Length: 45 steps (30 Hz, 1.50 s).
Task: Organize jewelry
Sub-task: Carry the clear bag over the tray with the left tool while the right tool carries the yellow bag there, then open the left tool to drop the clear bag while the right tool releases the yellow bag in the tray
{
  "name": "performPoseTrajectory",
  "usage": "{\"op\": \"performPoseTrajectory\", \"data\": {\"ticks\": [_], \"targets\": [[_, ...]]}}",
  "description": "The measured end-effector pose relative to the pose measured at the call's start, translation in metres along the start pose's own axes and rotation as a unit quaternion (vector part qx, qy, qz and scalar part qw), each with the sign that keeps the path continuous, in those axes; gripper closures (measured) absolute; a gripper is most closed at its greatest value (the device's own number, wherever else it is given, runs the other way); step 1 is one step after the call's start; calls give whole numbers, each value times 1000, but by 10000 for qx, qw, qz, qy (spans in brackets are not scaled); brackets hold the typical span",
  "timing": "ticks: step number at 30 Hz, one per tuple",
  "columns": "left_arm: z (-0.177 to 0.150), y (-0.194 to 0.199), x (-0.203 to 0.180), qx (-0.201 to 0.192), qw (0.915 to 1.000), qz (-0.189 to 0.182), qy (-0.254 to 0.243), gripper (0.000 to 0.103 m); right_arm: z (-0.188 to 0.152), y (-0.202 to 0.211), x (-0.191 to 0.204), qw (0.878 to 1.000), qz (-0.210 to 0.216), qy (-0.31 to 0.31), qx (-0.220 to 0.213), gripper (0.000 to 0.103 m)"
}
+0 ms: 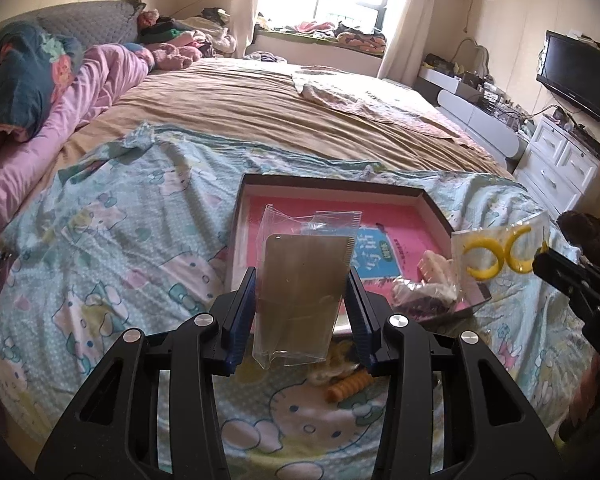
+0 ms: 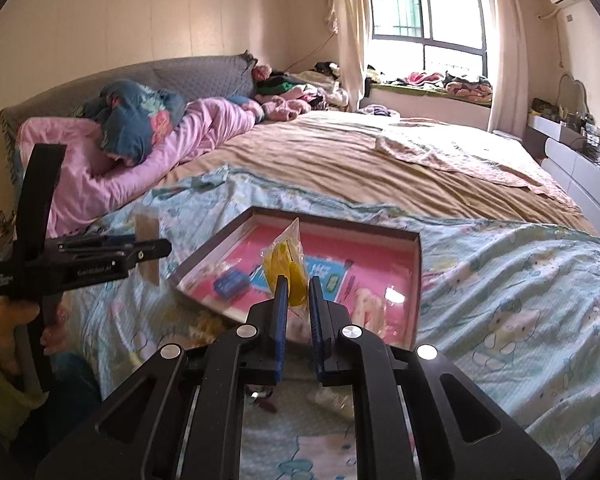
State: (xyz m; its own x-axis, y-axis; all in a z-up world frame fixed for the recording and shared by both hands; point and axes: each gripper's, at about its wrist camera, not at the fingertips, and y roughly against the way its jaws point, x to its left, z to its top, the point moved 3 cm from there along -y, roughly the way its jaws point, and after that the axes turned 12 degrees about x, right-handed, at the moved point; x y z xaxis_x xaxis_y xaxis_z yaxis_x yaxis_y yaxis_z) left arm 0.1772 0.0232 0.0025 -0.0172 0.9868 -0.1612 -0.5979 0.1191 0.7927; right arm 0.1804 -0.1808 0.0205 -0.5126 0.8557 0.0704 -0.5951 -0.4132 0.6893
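Bags first: the left gripper (image 1: 302,280) has its jaws part-open, pinching an empty clear bag (image 1: 300,300) by its edges; the right gripper (image 2: 298,292) is nearly closed on the yellow-earring packet (image 2: 286,264), over the tray (image 2: 414,280) near its 9 o'clock rim; lower each gently, releasing only once inside the tray.

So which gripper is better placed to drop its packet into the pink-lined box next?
Probably the right gripper: its packet of yellow hoop earrings already hangs over the pink-lined box. The left gripper holds a clear packet just short of the near edge.
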Motion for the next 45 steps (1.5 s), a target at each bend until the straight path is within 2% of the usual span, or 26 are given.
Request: {"op": "performPoseTrajectory", "data": {"ticks": [11, 21, 32, 45], "targets": [[26, -14, -21, -13, 9998, -42, -216, 68, 15, -10, -24, 9996, -159, -198, -86, 93], [38, -39, -36, 93, 9993, -239, -265, 68, 20, -25, -42, 9989, -304, -370, -14, 93], [28, -74, -41, 399, 9974, -486, -348, 68, 20, -48, -47, 9979, -403, -481, 162, 93], [20, -103, -40, 708, 9951, -527, -440, 68, 20, -75, -52, 9969, -447, -529, 382, 93]]}}
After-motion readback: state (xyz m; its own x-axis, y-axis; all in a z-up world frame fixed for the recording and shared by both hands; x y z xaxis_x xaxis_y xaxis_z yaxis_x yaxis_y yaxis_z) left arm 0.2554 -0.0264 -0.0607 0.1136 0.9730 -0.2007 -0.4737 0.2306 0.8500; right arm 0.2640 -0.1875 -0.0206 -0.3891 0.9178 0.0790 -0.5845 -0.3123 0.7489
